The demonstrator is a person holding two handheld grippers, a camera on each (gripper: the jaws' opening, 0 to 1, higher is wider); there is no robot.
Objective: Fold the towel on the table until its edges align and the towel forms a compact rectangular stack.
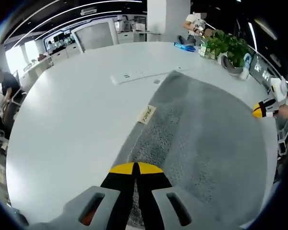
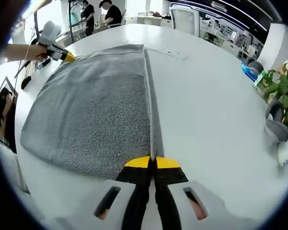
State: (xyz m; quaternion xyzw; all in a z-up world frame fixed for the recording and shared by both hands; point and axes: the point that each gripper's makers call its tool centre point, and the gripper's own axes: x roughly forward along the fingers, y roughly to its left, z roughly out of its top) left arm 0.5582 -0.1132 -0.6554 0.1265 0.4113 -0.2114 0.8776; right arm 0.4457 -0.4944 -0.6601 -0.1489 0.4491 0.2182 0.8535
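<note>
Left gripper view: the left gripper (image 1: 135, 168), jaws closed with yellow tips pressed together, pinches the near edge of the grey towel (image 1: 206, 139). The towel lies flat on the white desk (image 1: 72, 120), a small tan label (image 1: 147, 114) at its left edge. The right gripper (image 1: 260, 109) sits at the towel's far right edge. Potted plants (image 1: 228, 47) stand at the desk's far right.

Right gripper view: the left gripper (image 2: 67, 56), held by a hand (image 2: 36, 51), meets the towel's (image 2: 96, 105) far left corner. The right gripper (image 2: 152, 162), jaws closed, clamps the near end of the towel's right edge. A plant (image 2: 283, 93) stands at far right.
</note>
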